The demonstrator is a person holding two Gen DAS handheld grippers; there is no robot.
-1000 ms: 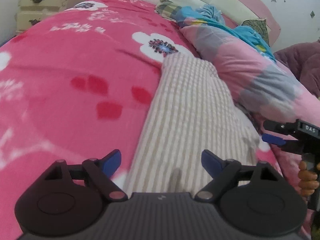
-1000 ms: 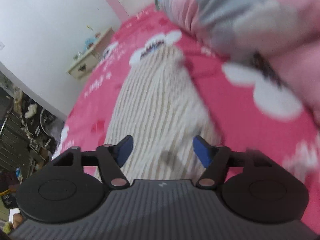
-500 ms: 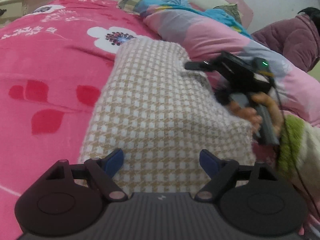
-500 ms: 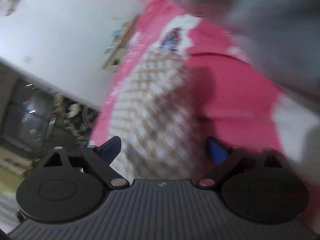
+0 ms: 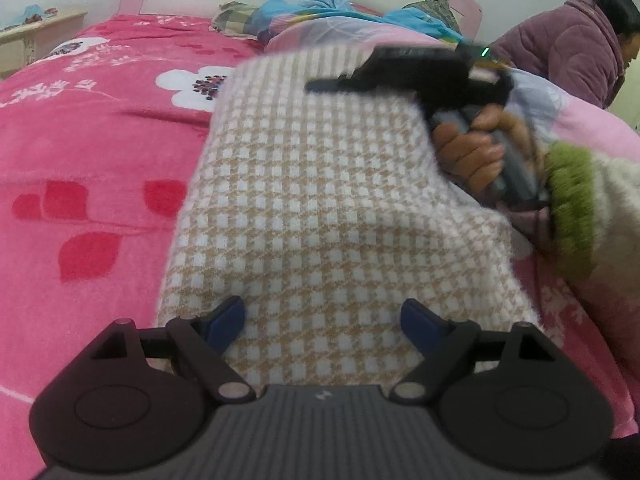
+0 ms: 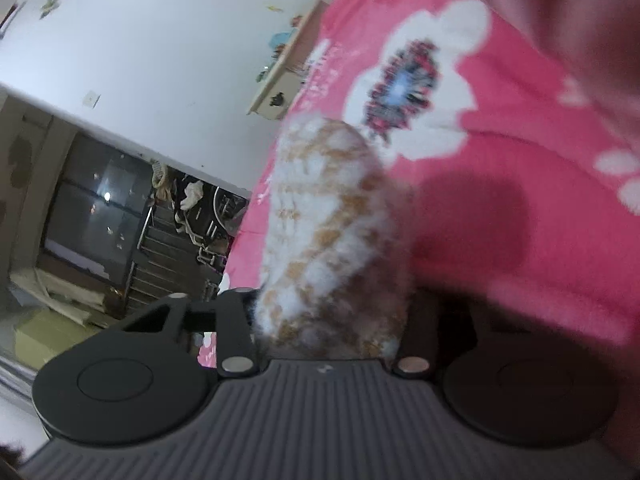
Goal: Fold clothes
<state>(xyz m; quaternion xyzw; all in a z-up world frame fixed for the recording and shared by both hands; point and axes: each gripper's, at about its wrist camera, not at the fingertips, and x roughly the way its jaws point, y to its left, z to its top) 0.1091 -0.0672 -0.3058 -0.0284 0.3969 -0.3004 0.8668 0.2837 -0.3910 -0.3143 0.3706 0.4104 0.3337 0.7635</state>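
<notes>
Beige-and-white checked garment (image 5: pixel 320 200), one piece, lay on pink floral blanket (image 5: pixel 92 152). Left gripper (image 5: pixel 322 320) hovered over garment's near edge, two blue fingertips (image 5: pixel 226 318) spread wide, nothing between them. Right gripper (image 6: pixel 332 320) clamped bunched fold of garment, fingertips hidden by cloth. Right hand (image 5: pixel 470 156) with green cuff at garment's right edge. One quilt (image 5: pixel 580 120) beyond garment. One person in purple jacket (image 5: pixel 572 52) beyond quilt. One cream nightstand (image 5: pixel 36 36) far left of garment.
</notes>
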